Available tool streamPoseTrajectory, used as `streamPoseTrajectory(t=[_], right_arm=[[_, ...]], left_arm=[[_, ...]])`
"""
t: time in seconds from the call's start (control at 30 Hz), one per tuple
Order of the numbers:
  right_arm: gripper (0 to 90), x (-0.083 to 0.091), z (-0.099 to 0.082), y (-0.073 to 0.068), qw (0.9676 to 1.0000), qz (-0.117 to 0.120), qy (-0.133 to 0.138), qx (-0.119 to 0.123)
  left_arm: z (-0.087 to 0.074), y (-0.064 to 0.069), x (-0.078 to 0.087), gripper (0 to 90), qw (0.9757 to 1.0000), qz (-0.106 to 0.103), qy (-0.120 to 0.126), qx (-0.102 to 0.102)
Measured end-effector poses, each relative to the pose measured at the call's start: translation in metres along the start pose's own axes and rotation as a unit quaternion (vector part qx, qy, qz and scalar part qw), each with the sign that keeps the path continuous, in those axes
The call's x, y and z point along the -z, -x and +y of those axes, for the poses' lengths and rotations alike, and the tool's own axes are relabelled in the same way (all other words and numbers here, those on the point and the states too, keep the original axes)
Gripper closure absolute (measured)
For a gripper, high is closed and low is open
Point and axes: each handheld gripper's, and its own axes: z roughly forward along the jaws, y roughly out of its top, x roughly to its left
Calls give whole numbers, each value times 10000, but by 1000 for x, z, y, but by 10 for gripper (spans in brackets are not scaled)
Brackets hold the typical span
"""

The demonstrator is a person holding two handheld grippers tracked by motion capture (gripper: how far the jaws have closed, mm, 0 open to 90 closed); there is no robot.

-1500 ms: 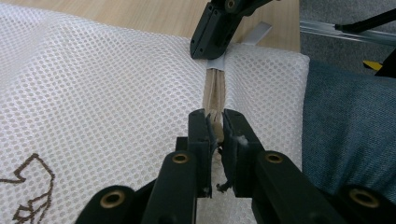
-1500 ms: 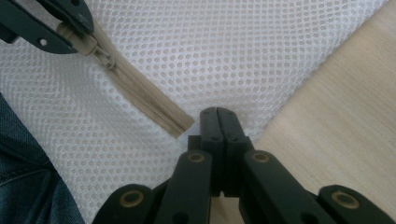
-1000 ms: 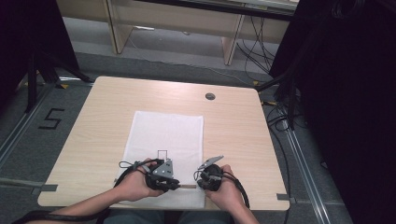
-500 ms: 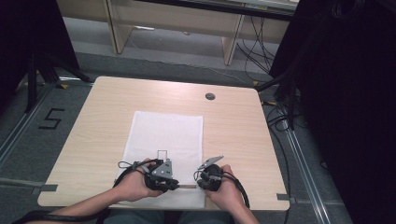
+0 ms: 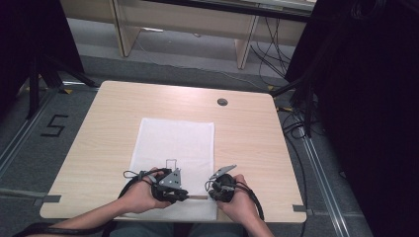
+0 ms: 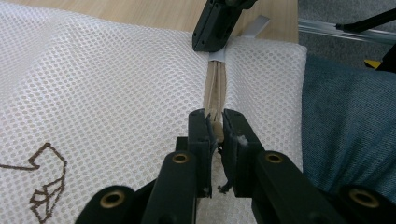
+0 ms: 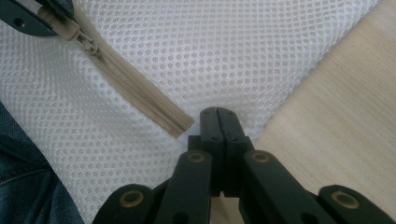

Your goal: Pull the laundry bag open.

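Wooden table (image 5: 123, 113), grey floor (image 5: 44, 123); left jaws clamp zipper pull (image 6: 215, 127), right jaws together.

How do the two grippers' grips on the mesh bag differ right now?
The left gripper is shut on the beige zipper pull; the right gripper pinches white mesh bag fabric just past the zipper end. Left sits mid-bag, right by the bag's edge. Both are fully closed at the near hem.

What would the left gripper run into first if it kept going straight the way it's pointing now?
Probably the right gripper. The left gripper, shut on the zipper pull, points along the beige zipper of the white mesh bag, toward it. Depth is unclear.
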Motion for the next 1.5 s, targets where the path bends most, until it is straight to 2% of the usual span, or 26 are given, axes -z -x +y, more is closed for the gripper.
streamPoseTrajectory(t=[0.23,0.27,0.3,0.33,0.37,0.67,0.7,0.8,0.83,0.87,0.9,0.97,1.0,1.07,1.1,1.2,1.23,1.4,1.43,1.5], right_arm=[[900,0,0,0,10000,1,1,3],[900,0,0,0,10000,1,2,6],[900,0,0,0,10000,2,3,4],[900,0,0,0,10000,-1,3,6],[900,0,0,0,10000,-7,0,-7],[900,0,0,0,10000,-1,17,10],[900,0,0,-1,10000,-27,17,9],[900,0,0,-3,10000,-29,-43,-39],[900,0,0,-3,10000,-20,-42,-50],[900,0,0,-2,10000,-14,-38,-49],[900,0,0,-1,10000,-37,12,25],[900,0,0,-3,10000,-13,-55,-78],[900,0,1,-2,10000,-40,1,19],[900,0,1,-2,10000,-62,-1,16],[900,0,0,-4,9999,-39,-63,-77],[900,0,1,-2,10000,-73,-12,23],[900,0,1,-4,10000,-75,-47,-36],[900,1,1,-4,9999,-107,-66,-24],[900,1,1,-4,9999,-115,-70,-16],[900,1,1,-5,9999,-116,-94,-61]], left_arm=[[0,0,0,818,10000,-7,-12,15],[0,-1,0,818,10000,-16,-20,-34],[0,0,0,818,10000,0,-78,-1],[-1,-1,0,818,10000,-4,-63,-40],[-1,-1,0,818,10000,-49,-14,49],[-2,0,0,818,10000,-64,-35,16],[-2,0,1,818,10000,-9,-92,-4],[-3,-2,3,818,9999,-27,-123,-10],[-4,-1,3,818,10000,-21,-48,44],[-4,-2,4,818,10000,-13,-92,33],[-5,-2,4,818,9999,-32,-42,91],[-4,-2,4,818,10000,-52,-34,75],[-4,-2,5,818,10000,-24,-62,43],[-4,-2,5,818,10000,-19,-57,45],[-5,-2,4,818,10000,-35,-44,49],[-5,-2,4,818,10000,-50,-34,54],[-5,-2,4,818,10000,-24,-49,47],[-5,-2,4,818,9999,-80,-71,47],[-5,-2,5,818,10000,-6,-86,22],[-5,-2,5,818,10000,-20,-77,60]])
